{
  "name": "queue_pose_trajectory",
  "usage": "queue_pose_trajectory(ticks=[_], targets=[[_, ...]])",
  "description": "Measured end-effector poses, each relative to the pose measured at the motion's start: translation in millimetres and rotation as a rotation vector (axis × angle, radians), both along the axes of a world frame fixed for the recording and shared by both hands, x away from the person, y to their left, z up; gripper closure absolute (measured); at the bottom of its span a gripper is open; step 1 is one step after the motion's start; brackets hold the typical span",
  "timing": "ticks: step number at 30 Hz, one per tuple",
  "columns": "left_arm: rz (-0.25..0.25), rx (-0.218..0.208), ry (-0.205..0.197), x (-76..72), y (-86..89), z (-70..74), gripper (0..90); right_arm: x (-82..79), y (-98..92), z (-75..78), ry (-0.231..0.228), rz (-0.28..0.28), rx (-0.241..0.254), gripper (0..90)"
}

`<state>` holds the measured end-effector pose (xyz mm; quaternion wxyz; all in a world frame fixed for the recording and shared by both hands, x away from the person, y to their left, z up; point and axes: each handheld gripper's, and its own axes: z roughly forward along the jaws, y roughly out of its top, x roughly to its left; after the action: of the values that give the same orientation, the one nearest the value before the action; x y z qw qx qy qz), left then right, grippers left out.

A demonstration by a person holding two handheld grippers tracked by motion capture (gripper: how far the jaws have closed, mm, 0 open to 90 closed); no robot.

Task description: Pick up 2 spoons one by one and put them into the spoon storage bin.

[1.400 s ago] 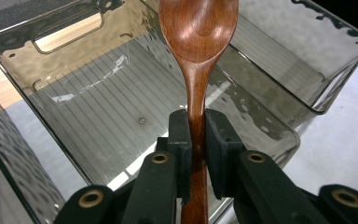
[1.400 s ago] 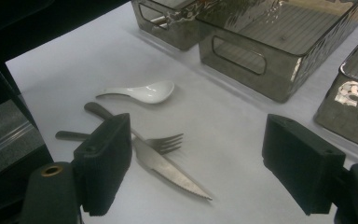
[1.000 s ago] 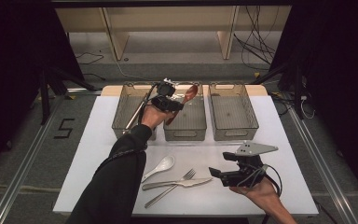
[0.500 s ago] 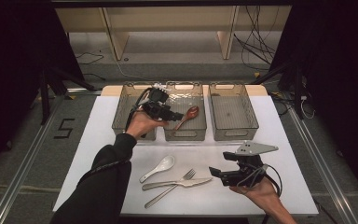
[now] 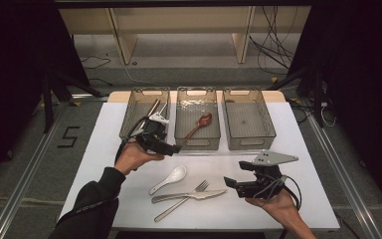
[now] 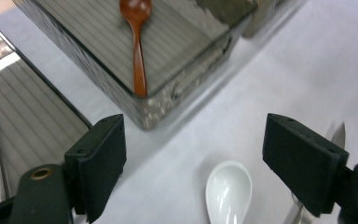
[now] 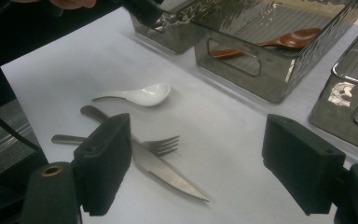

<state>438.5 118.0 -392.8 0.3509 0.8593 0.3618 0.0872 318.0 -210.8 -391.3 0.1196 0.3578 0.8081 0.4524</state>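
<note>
The brown spoon (image 6: 137, 44) looks like wood with a smooth, slightly glossy finish. The white soup spoon (image 7: 137, 95) seems glazed ceramic, shiny. The fork (image 7: 161, 145) and serrated knife (image 7: 168, 175) are brushed metal with a dull sheen. The middle bin (image 5: 197, 144) is smoky, translucent plastic with ribbed, glinting walls. The surface (image 5: 298, 149) is white, matt and smooth.

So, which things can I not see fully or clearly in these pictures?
- White spoon: handle cut off by the bottom edge in the left gripper view.
- Knife: handle hidden behind the right gripper's near jaw in the right gripper view.
- Left bin: something shiny lies inside, too small to identify in the high view, partly covered by the left gripper.
- Wooden spoon: seen only through the tinted bin wall, blurred.
</note>
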Motion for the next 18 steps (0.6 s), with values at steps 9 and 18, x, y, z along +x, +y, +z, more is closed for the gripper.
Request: queue_pose_trajectory(ticks=[9, 18], targets=[[-0.022, 0.082, 0.052, -18.2, 5.1, -22.6, 18.3, -1.0, -0.1, 0.3, -0.007, 0.004, -0.001, 25.1], [-0.023, 0.113, 0.094, -25.2, 18.3, -33.3, 17.8, -1.0, 0.8, -0.3, -0.004, 0.011, -0.010, 25.1]])
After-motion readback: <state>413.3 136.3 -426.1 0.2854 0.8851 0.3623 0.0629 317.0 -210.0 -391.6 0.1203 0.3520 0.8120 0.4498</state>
